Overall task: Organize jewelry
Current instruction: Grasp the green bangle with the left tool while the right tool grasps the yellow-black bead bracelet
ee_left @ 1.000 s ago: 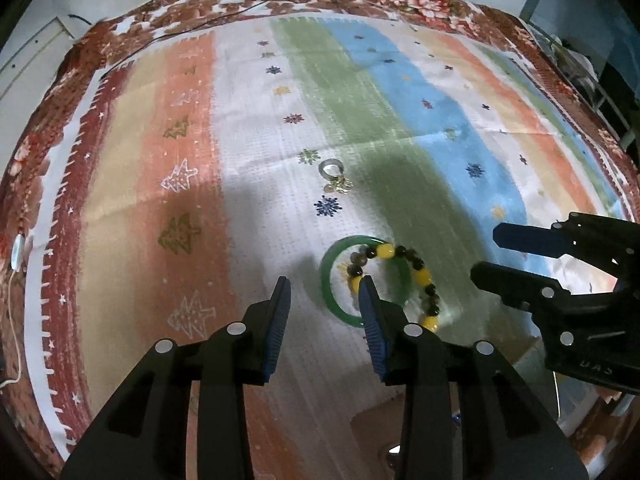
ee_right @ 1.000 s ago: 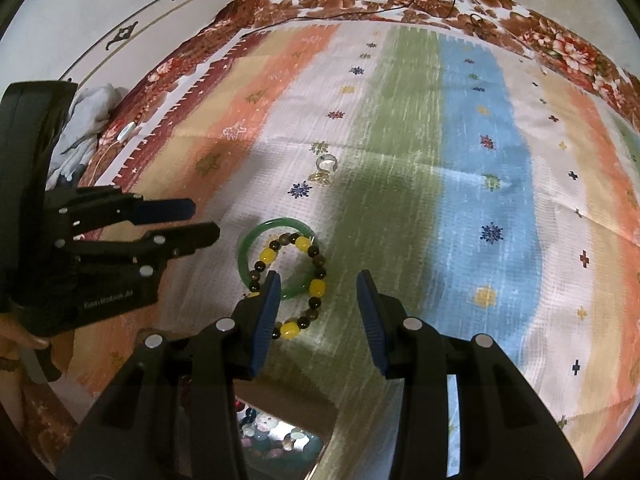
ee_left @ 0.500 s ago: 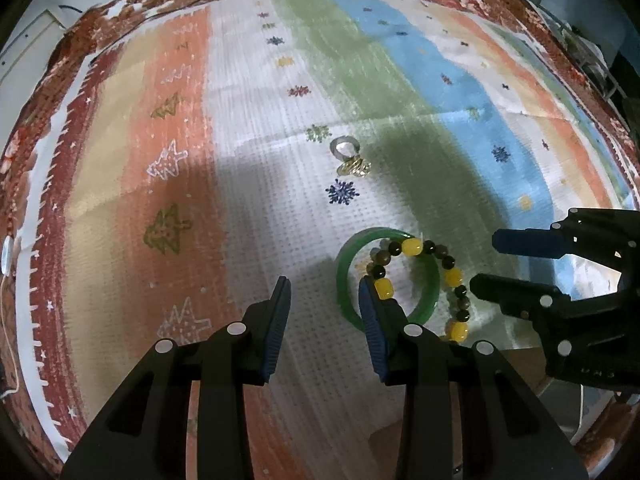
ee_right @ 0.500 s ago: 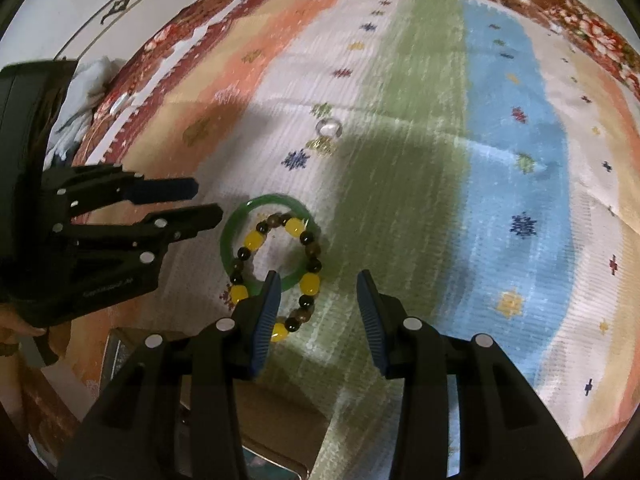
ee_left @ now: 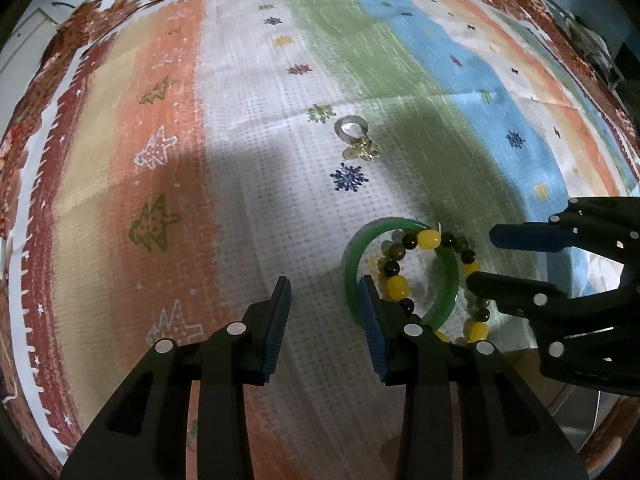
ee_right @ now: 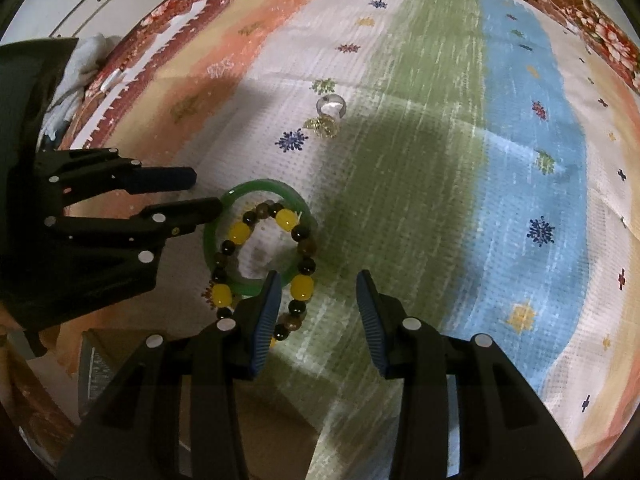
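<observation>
A green bangle [ee_left: 394, 225] [ee_right: 260, 186] lies on the striped cloth with a bracelet of yellow and dark beads [ee_left: 429, 239] [ee_right: 239, 233] draped over it. Farther off sit a silver ring [ee_left: 340, 130] [ee_right: 331, 106] and a small gold piece [ee_left: 363, 151] [ee_right: 323, 127]. My left gripper [ee_left: 324, 280] [ee_right: 207, 189] hovers open just left of the bangle, its right finger over the bangle's rim. My right gripper [ee_right: 318, 274] [ee_left: 482, 258] hangs over the bracelet's right side. Its jaws are closing, a few beads show by the left finger, and the pads press on nothing.
A brown box [ee_right: 264, 420] with a grey edge [ee_right: 94, 364] sits at the near side under both grippers. The cloth's red flowered border [ee_left: 60, 80] marks the table's edge. A grey rag [ee_right: 80, 68] lies off the far left corner.
Both grippers have sunk toward the bangle and beaded bracelet, which now look larger and closer to the fingertips. The jewelry itself has not moved.
</observation>
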{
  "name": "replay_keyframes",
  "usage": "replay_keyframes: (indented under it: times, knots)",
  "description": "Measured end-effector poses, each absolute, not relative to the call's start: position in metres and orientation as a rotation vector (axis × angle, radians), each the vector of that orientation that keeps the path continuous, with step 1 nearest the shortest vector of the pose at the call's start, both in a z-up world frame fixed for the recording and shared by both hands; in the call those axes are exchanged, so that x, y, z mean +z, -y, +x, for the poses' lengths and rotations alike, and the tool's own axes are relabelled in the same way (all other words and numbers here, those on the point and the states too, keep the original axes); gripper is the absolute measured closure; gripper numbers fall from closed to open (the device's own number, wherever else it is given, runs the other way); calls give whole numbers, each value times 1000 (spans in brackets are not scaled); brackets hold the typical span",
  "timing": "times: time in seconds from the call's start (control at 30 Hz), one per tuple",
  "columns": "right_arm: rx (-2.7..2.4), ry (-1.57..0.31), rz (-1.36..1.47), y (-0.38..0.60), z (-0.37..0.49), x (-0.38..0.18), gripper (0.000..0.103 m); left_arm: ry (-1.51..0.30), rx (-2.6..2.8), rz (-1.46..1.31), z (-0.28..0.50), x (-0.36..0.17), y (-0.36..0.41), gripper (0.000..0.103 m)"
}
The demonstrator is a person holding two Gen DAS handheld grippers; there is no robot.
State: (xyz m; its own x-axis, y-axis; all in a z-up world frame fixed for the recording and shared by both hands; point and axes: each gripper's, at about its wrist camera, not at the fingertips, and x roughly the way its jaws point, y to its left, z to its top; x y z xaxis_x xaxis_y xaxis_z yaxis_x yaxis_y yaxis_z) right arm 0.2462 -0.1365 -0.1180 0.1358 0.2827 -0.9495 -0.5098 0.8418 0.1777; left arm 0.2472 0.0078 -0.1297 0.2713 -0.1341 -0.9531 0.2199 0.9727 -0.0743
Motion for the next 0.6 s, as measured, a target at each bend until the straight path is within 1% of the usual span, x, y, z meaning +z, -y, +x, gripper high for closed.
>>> replay_keyframes:
  times: [0.07, 0.13, 0.27, 0.3, 0.33, 0.4, 0.43, 0.5, 0.53, 0.6]
  knots:
    - [579, -1324, -215, 135, 247, -121, 67, -1278, -244, 82, 247, -131, -6, 69]
    - [577, -1331, -219, 135, 248, -124, 73, -1278, -248, 89, 246, -131, -5, 70]
    - [573, -1333, -236, 134, 249, -128, 78, -1277, -254, 103, 245, -133, -3, 70]
    - [571, -1332, -239, 135, 249, -128, 80, -1278, -255, 107, 246, -135, -1, 71]
    - [572, -1333, -237, 135, 249, -128, 86, -1276, -257, 119, 247, -136, 1, 72]
    - [569, -1334, -231, 136, 250, -129, 90, -1275, -256, 133, 247, -138, 2, 73]
    - [572, -1333, -225, 137, 250, -129, 90, -1272, -256, 142, 246, -138, 4, 75]
    - [574, -1331, -221, 137, 250, -129, 90, -1272, -267, 152, 244, -137, 5, 84]
    - [572, -1327, -221, 137, 250, -129, 90, -1272, -271, 155, 243, -137, 6, 90]
    - [562, -1318, -221, 139, 250, -128, 90, -1270, -273, 153, 243, -137, 6, 91]
